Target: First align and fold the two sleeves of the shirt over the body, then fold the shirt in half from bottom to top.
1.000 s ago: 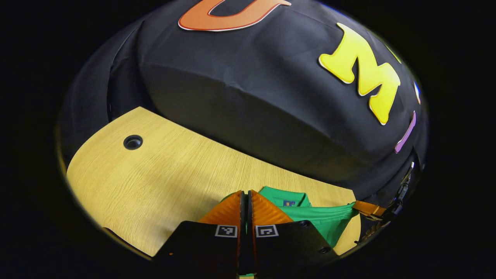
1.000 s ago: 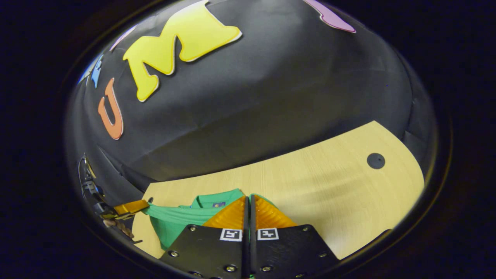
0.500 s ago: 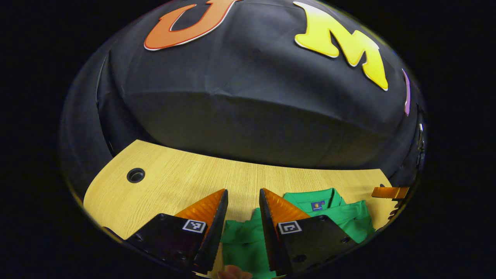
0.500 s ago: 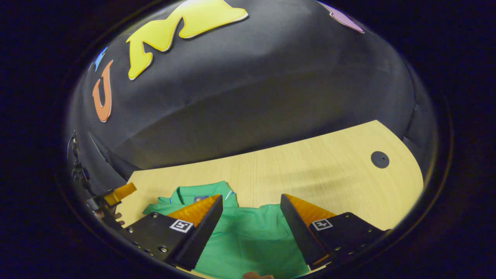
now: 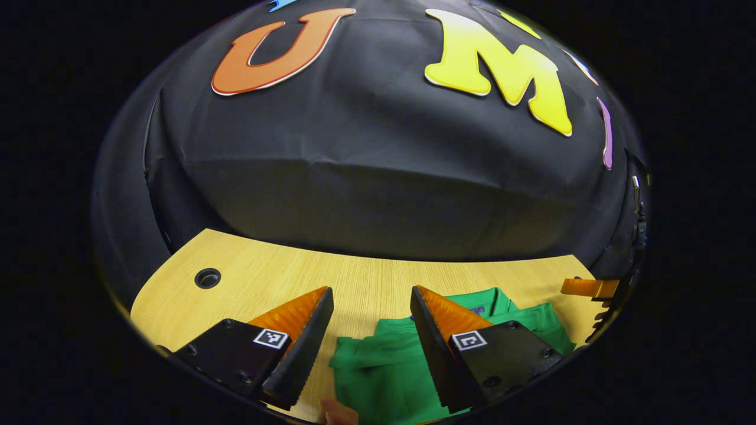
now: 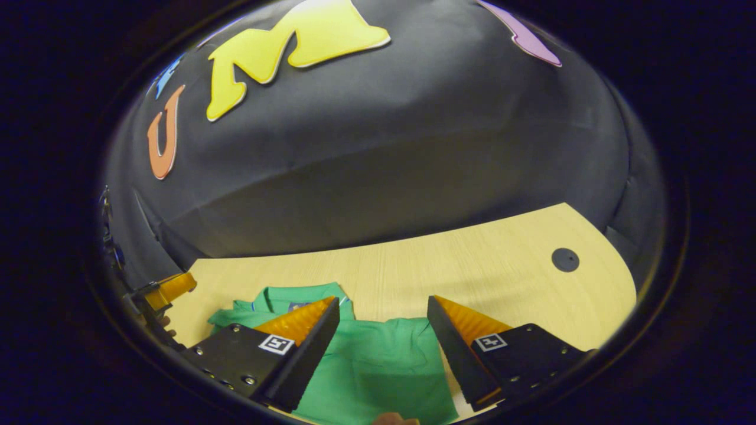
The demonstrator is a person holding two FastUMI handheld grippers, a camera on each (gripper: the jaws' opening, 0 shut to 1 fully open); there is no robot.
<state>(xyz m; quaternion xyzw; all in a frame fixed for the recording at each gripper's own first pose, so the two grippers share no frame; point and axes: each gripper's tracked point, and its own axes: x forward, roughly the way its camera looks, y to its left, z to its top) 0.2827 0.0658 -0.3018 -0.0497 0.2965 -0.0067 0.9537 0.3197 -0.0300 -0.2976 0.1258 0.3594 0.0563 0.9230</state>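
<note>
A green polo shirt (image 5: pixel 378 372) lies folded on the wooden table (image 5: pixel 366 283), its collar (image 5: pixel 490 301) toward the booth wall. My left gripper (image 5: pixel 371 292) hangs open above the shirt's left edge, holding nothing. In the right gripper view the same shirt (image 6: pixel 378 360) lies flat below my right gripper (image 6: pixel 384 302), which is open and empty over the shirt's right part. The collar (image 6: pixel 295 293) shows left of that gripper's fingers. The right gripper's tip (image 5: pixel 587 287) shows at the far right of the left gripper view; the left gripper's tip (image 6: pixel 168 289) shows at the far left of the right gripper view.
Round cable holes sit in the table (image 6: pixel 502 265) at the far left (image 5: pixel 207 277) and far right (image 6: pixel 565 260). The black booth wall (image 5: pixel 378 177) rises just behind the table. A bit of a hand (image 5: pixel 339 412) shows at the bottom edge.
Both grippers went from shut on the green fabric to open, and the shirt's lifted part now lies flat on the table. Both have since drawn back slightly.
</note>
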